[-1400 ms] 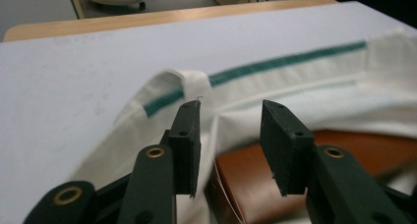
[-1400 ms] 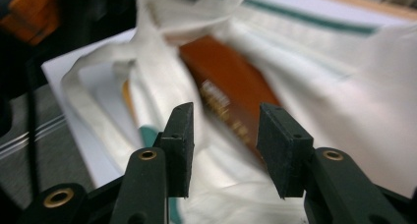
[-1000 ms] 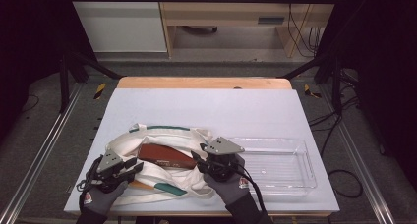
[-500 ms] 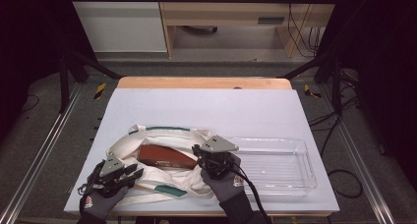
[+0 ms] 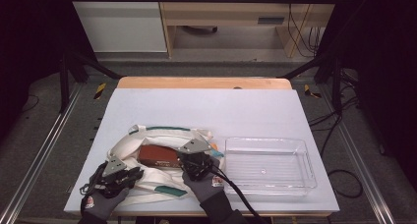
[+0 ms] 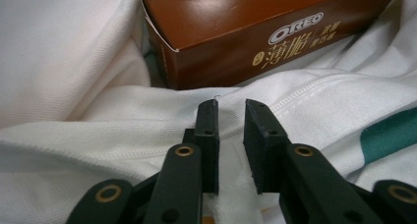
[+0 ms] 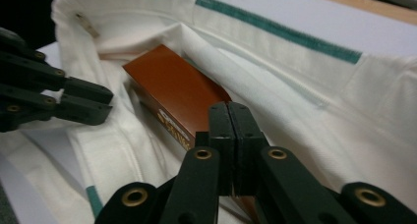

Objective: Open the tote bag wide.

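Observation:
A white tote bag (image 5: 147,184) with green stripes lies open at the table's front left. A brown Oreo box (image 5: 157,155) lies flat inside it. My left gripper (image 5: 134,174) hovers at the bag's front left edge. In the left gripper view its jaws (image 6: 231,106) stand a little apart over the white fabric (image 6: 74,62), just short of the box (image 6: 255,32). My right gripper (image 5: 187,156) is at the box's right end. Its jaws (image 7: 229,108) are pressed together with nothing between them, above the box (image 7: 177,86). The left gripper (image 7: 98,102) shows at the left there.
A clear plastic tray (image 5: 295,148) stands to the right of the bag, near the front edge. The pale table top (image 5: 206,106) stretches bare behind the bag up to a wooden back edge (image 5: 201,82).
My right gripper has slid left, from the tray's side onto the right end of the box. The left gripper has barely moved.

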`<state>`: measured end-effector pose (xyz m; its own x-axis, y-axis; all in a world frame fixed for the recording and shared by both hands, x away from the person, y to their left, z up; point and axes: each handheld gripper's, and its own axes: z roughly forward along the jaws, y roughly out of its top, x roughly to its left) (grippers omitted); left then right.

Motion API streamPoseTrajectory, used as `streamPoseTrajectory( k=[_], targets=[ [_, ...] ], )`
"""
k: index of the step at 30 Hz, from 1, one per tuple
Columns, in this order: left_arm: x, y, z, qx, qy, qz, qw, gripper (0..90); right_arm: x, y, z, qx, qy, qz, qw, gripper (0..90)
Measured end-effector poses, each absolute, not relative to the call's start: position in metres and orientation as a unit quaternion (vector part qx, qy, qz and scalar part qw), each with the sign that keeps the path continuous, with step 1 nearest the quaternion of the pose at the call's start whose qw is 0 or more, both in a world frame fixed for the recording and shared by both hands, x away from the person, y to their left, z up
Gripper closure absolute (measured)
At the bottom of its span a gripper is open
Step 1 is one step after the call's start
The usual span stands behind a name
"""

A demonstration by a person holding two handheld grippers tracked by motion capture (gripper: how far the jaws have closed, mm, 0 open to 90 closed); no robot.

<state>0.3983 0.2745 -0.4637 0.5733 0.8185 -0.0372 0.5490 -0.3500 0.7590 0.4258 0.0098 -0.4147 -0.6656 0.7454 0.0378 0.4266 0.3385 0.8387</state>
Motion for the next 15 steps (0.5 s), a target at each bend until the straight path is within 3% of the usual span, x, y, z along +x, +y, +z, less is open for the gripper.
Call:
streamPoseTrajectory(
  k=[6,15],
  targets=[
    [0.399,0.275,-0.465,0.804,0.43,0.175,0.371,81.6,0.434,0.02,-0.428,0.385,0.801,0.417,0.189,90.0],
    [0.4,0.273,-0.467,0.81,0.43,0.171,0.362,82.2,0.446,0.013,-0.435,0.422,0.794,0.383,0.214,90.0]
  ],
)
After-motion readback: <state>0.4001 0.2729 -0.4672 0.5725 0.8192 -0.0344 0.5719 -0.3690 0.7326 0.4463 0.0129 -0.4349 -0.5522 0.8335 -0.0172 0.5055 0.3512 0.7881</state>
